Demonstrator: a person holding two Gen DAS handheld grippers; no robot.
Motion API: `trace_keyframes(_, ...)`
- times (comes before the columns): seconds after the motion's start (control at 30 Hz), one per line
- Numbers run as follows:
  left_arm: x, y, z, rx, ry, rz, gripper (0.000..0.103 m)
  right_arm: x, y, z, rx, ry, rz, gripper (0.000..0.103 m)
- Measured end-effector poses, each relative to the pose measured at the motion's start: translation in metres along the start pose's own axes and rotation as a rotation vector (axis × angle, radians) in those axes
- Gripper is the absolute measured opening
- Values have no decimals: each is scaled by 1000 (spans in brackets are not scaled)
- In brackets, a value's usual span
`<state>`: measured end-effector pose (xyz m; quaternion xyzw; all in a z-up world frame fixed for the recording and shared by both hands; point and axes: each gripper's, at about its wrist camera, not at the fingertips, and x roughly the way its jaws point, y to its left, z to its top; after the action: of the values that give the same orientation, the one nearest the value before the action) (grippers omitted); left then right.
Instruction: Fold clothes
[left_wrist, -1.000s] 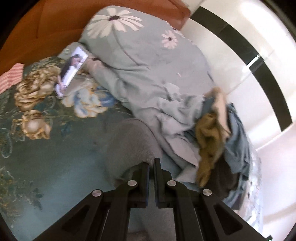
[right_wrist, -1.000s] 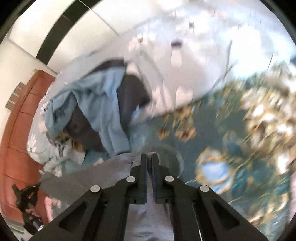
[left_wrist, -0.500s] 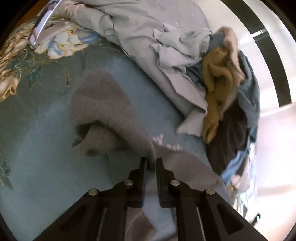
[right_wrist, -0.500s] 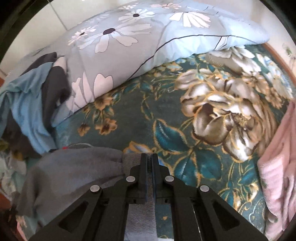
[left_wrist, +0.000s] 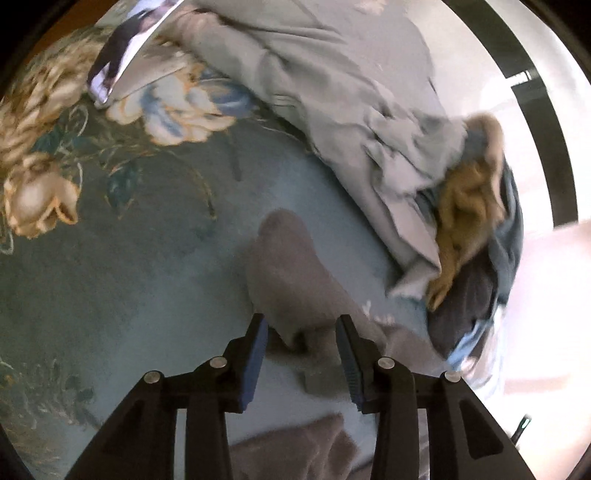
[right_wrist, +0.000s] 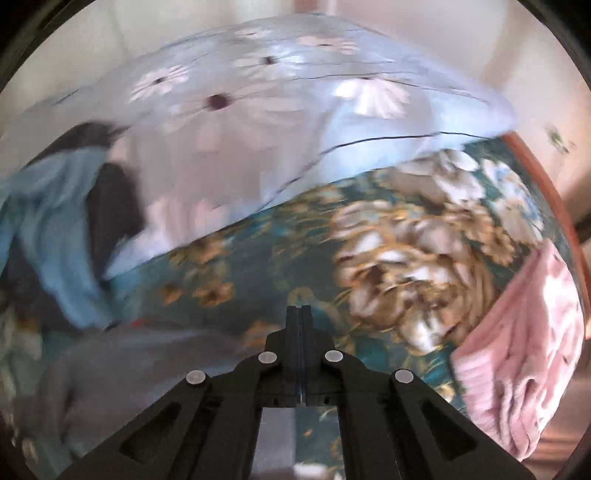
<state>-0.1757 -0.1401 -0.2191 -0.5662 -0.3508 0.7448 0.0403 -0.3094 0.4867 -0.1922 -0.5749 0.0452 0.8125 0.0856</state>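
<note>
Left gripper (left_wrist: 301, 321) wide open, holding nothing. Soft grey fuzzy garment (left_wrist: 291, 273) lies on teal flowered bedspread (left_wrist: 122, 258), between fingers. Right gripper (right_wrist: 300, 314) squeezed tight; pinching cloth? Cannot tell.

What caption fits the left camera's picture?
Open left gripper above a grey garment on the floral bedspread.
</note>
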Motion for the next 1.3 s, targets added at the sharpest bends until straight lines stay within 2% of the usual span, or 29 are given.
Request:
trace_keyframes(0.1,17,7,12,-13,14,10,43,6,16,-19,-26,28,54,0)
trace_keyframes(0.2,28,2,20,8,13,20,36,18,17,-37,12,69,75,0)
trace_keyframes(0.23,31,-4,21,34,6,32,16,22,16,-43,30,82,82,0)
trace_keyframes(0.27,34,-8,23,54,10,40,7,25,14,-49,47,92,88,0)
trace_keyframes(0.37,28,-23,31,121,-31,83,5,29,7,-58,68,102,101,0)
trace_keyframes(0.47,3,-42,46,212,-185,193,5,29,-1,-63,78,107,125,0)
trace_keyframes(0.5,0,-44,49,223,-208,227,5,28,-3,-62,78,106,135,0)
trace_keyframes(0.6,19,-38,69,221,-168,325,5,31,-10,-61,84,108,181,0)
trace_keyframes(0.63,29,-35,73,217,-143,341,7,33,-12,-61,89,113,185,0)
trace_keyframes(0.7,41,-28,75,174,-80,307,8,37,-17,-65,102,132,204,0)
trace_keyframes(0.73,42,-25,72,143,-60,273,13,36,-19,-70,102,142,213,0)
trace_keyframes(0.8,40,-23,65,102,-38,226,32,33,-23,-81,102,160,232,1)
trace_keyframes(0.83,34,-24,57,108,-40,230,45,29,-26,-91,103,170,240,5)
trace_keyframes(0.87,27,-24,48,117,-42,236,48,24,-29,-101,111,181,250,9)
trace_keyframes(0.93,10,-27,22,161,-40,265,54,14,-38,-127,138,211,293,36)
trace_keyframes(0.97,5,-29,9,181,-28,279,57,10,-43,-141,153,226,312,39)
trace_keyframes(1.07,4,-34,-39,289,91,264,59,3,-54,-183,235,284,333,41)
trace_keyframes(1.2,40,-39,-93,475,290,260,60,11,-59,-226,392,338,390,41)
trace_keyframes(1.3,59,-37,-107,520,343,246,60,17,-52,-240,466,346,447,41)
